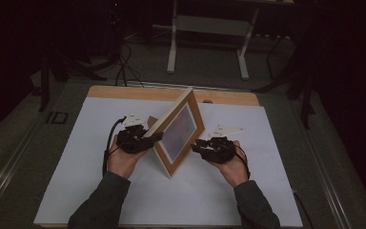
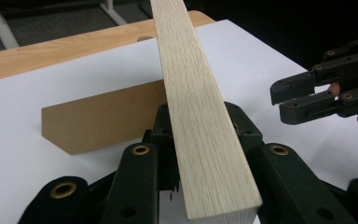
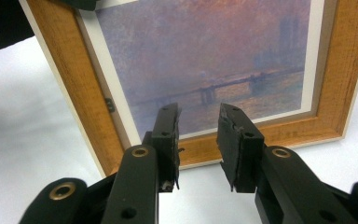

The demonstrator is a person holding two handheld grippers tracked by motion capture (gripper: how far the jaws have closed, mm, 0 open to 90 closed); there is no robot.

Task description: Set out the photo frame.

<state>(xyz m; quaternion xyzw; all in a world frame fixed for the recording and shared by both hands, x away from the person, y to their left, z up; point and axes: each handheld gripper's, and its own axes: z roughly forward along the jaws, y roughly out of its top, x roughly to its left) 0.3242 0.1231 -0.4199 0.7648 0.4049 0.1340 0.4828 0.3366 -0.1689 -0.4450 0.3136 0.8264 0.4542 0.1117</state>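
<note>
My left claw (image 1: 156, 137) is clamped on the pale side edge of the picture frame (image 1: 180, 130), one jaw on each face, so the frame stands up on the white sheet (image 1: 76, 157) instead of tipping. Just past those jaws, behind the frame, its brown back stand (image 2: 100, 116) rests on the sheet. My right claw (image 1: 195, 144) hangs released just in front of the painted face, jaws apart with nothing between them, ready, I'd say, to steady the lower edge if it leans.
</note>
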